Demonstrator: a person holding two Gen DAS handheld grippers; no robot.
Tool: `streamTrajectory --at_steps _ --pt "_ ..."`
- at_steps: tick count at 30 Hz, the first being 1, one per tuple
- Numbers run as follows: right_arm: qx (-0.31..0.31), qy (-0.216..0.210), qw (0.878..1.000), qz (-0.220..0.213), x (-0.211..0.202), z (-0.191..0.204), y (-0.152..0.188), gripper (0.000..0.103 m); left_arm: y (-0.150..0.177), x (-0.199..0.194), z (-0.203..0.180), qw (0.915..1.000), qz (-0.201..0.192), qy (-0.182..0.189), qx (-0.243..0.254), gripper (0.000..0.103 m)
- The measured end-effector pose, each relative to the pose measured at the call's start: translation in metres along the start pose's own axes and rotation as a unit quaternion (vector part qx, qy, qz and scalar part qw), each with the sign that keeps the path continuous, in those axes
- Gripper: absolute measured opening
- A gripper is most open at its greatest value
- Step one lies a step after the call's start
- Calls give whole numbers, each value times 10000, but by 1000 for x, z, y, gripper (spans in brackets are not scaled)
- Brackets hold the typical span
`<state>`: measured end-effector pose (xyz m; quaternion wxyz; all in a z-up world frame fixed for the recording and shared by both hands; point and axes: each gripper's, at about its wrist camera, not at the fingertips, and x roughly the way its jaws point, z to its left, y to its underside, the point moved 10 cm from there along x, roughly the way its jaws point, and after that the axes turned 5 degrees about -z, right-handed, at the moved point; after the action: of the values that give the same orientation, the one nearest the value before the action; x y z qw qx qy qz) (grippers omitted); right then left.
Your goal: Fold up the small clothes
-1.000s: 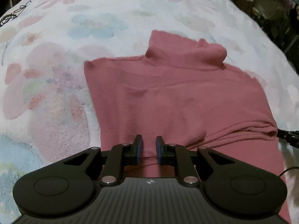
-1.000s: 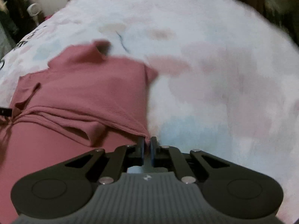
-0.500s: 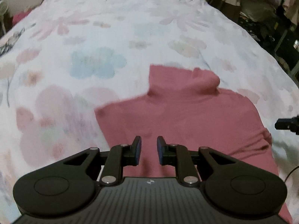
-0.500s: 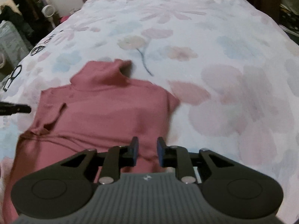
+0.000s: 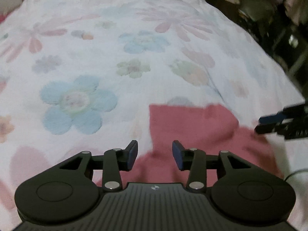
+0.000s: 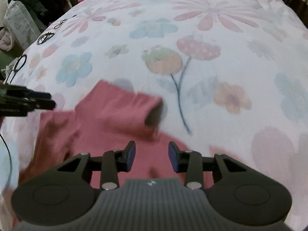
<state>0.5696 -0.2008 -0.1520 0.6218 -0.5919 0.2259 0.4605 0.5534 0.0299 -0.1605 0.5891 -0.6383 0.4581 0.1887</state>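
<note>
Sweater: I count one pink turtleneck sweater (image 6: 107, 119) on the floral blanket (image 6: 211, 61).
Left gripper (image 5: 155, 155): jaws opening, empty.
Right gripper (image 6: 152, 156): jaws opening, empty, collar at 12 o'clock.

A bed covered by a white blanket (image 6: 221, 88) printed with large pastel flowers in pink, blue and green fills both views. A pink turtleneck top (image 6: 107, 119) lies flat on its near part, collar toward the far end. Black looped cords (image 6: 45, 37) lie along the far left edge.
</note>
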Motion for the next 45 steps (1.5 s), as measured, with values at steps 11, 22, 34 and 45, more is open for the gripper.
streamTrajectory --at_steps 11,22,34,45 --pt "919 -272 9952 190 88 -20 -47 32 -15 88 25 9930 184 356 -1114 37" --pt "208 -649 9973 -268 46 4 -57 0 -26 19 -2 9945 -570 780 -405 3" --pt "-1670 -449 9845 -281 -31 60 29 0 57 -50 -44 9955 -470 487 670 3" --pt "-1833 -217 9828 -36 -34 72 113 0 133 -48 -51 9969 215 80 755 3"
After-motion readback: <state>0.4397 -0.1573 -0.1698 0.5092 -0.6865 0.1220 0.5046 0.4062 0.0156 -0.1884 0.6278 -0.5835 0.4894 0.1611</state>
